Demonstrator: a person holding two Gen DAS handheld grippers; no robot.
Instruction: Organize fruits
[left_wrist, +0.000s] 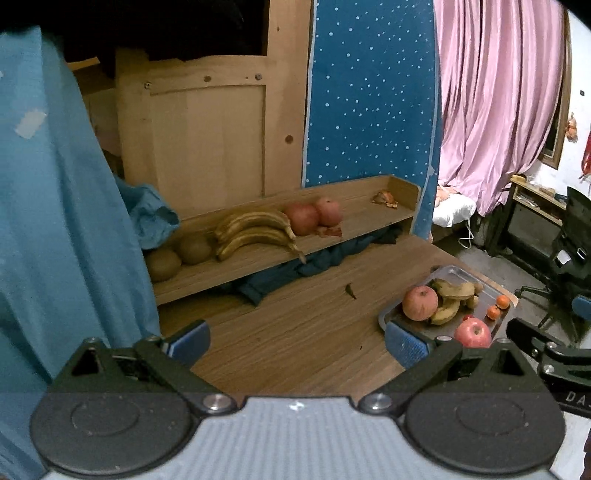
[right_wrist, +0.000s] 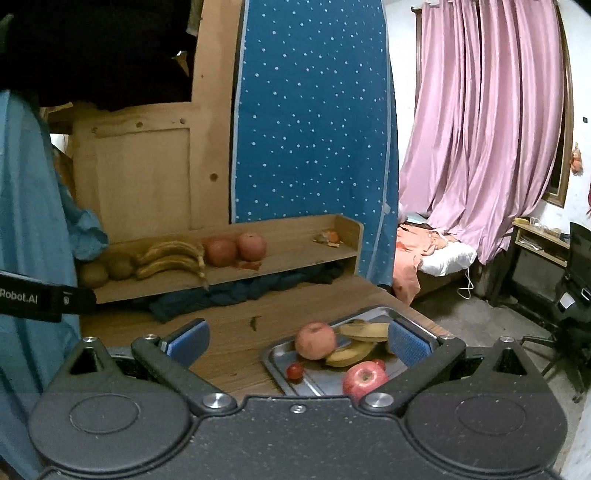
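Because like fruit sits grouped along the raised wooden shelf (left_wrist: 354, 218), both wide, empty tools, the left gripper (left_wrist: 295, 347) and right gripper (right_wrist: 297, 341), hover over the wooden tabletop (left_wrist: 295, 332) facing the unsorted shiny metal tray (right_wrist: 275, 363), apparently sorting.

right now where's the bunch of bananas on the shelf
In both wrist views the bunch of brownish-yellow bananas lies on the low wooden shelf, left of centre, between two brown kiwis and two red apples.

left gripper (left_wrist: 297, 349) gapes empty above the wood-grain table (left_wrist: 295, 332); browned bananas (left_wrist: 255, 232) lie between two kiwis (left_wrist: 177, 256) and red apples (left_wrist: 312, 216) on the wooden shelf (left_wrist: 362, 210).
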